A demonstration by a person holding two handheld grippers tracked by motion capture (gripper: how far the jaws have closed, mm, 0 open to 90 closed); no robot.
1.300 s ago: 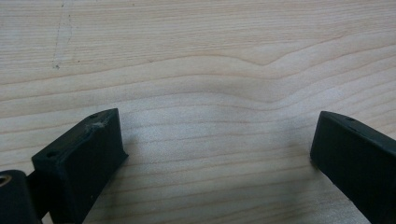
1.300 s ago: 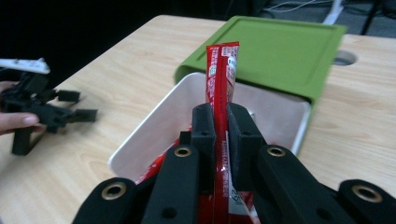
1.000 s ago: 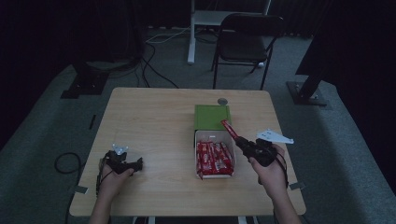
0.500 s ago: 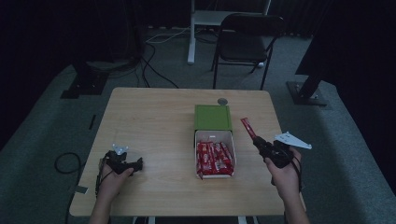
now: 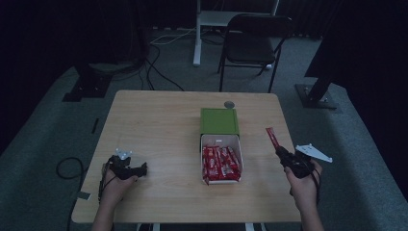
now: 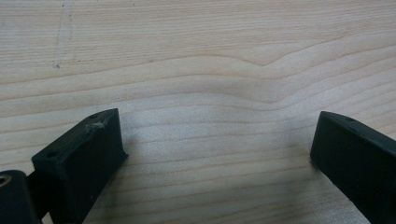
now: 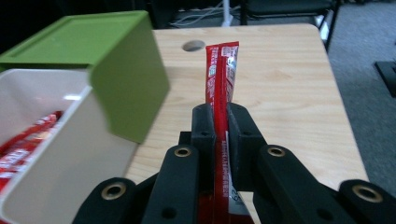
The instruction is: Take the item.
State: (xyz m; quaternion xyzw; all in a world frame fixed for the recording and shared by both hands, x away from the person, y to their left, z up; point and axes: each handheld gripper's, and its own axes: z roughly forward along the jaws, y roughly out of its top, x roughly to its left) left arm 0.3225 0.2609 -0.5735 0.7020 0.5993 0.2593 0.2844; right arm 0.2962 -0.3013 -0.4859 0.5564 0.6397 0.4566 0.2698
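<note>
Standing at the middle of the scene is a pale wooden table point(image 5: 159, 125), with a chair point(image 5: 252, 33) beyond its far edge and cables on the floor. Near the table's centre sits a white box point(image 5: 221, 141) packed with red packets point(image 5: 220, 163), and a green lid point(image 5: 219, 120) lies just past its far end, touching it. A small round hole point(image 5: 229, 103) shows in the tabletop farther off.

Over the right side of the table, well apart from the box, the right gripper point(image 7: 221, 119) holds one red packet point(image 7: 221, 70) raised off the wood. Its jaws are pressed narrow against the packet's lower part, and the upper end sticks out far past the tips, pointing away from the person.

Risk here lies in that long free end: the packet is thin and glossy, and the grip looks to sit low on it, so a quick swing could let it pivot or slide out between the jaws. If it is set down, the free end may catch the table first and buckle.

At the near left, the left gripper point(image 5: 126, 168) rests on the table. Its jaws stand wide apart with bare wood between them, holding nothing.
</note>
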